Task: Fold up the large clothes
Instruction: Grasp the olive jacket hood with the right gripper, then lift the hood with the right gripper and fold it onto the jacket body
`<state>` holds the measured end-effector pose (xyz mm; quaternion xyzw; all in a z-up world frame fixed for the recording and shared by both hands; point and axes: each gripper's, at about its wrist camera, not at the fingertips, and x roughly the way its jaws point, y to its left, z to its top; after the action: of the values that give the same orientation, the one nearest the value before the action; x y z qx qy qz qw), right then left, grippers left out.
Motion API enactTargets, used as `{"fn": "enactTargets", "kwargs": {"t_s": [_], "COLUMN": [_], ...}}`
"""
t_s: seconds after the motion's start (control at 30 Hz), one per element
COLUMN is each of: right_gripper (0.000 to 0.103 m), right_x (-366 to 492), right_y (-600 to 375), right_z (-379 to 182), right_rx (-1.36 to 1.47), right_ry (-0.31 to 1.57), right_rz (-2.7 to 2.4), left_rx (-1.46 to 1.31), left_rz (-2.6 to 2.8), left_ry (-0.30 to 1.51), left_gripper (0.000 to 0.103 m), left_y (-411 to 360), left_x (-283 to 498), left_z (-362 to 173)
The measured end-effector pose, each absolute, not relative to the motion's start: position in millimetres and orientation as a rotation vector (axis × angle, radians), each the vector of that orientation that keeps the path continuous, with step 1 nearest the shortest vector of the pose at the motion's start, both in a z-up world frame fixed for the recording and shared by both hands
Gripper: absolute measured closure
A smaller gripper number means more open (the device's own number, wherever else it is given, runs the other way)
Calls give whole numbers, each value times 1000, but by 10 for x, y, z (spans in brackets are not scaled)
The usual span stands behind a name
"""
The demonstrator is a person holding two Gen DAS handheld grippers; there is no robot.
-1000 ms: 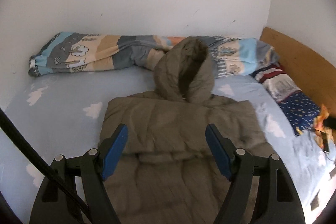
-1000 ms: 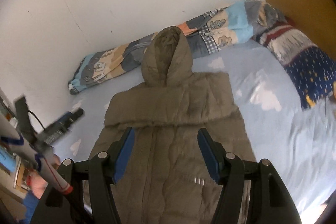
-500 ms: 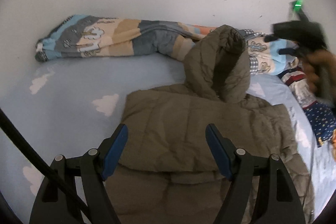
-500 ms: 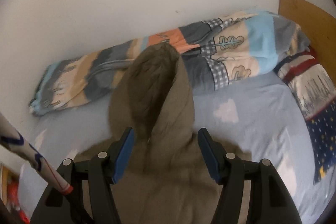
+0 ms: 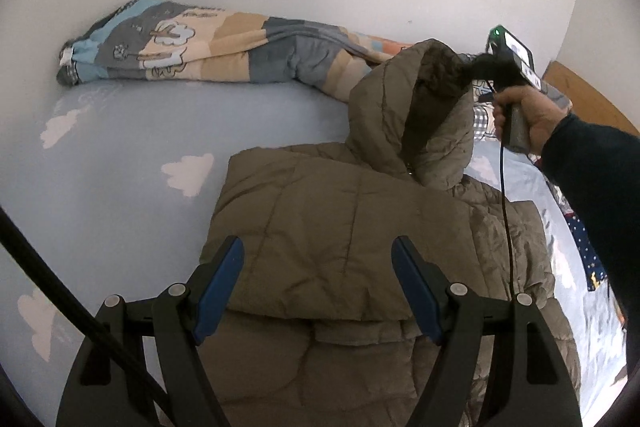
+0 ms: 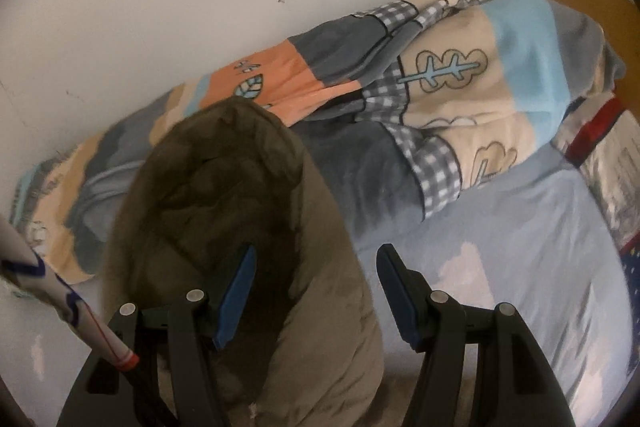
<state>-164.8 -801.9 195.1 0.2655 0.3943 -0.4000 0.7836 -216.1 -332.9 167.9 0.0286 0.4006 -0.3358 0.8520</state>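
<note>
Both sleeves lie folded across the coat [image 5: 360,247]; hood [image 6: 224,195] and body remain unfolded. Left gripper [image 5: 318,285] hovers released; right gripper [image 6: 314,291], unclenched, straddles the hood's edge.

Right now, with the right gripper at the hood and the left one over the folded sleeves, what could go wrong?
1. The right gripper straddles only the hood's right edge, jaws open; closing may catch one thin layer that slips out.
2. The hood leans on the patterned quilt; a deep grab could pinch it too.
3. The left gripper hovers without pinning the jacket, so pulling the hood may drag the folded sleeves apart.
</note>
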Motion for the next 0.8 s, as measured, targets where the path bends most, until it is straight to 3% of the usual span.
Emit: {"fn": "enactTargets", "kwargs": {"t_s": [0.03,0.07,0.37,0.63,0.8], "right_gripper": [71,96,98,98,98], "right_x": [-1654,-1680,-2342,-3356,-4091], "right_y": [-8043,-8056,-7498,-6208,-5389], "right_z": [1896,1857,2443,3140,2841], "right_rx": [565,571,511,415,436], "right_ry": [864,871,721,628,637], "right_rz": [-873,-875,-788,-645,-635], "left_rx": [54,50,16,-33,-193], "left_rz": [-708,-710,-742,-726,-738], "left_ry": [850,859,856,803,819], "left_gripper": [28,28,28,28,28], "left_y": [-3325,-3334,-3308,-3146,-2932], "left_x": [-2167,-2155,-2206,-2227,-2104], "left_z": [1667,1655,1783,2002,2092]}}
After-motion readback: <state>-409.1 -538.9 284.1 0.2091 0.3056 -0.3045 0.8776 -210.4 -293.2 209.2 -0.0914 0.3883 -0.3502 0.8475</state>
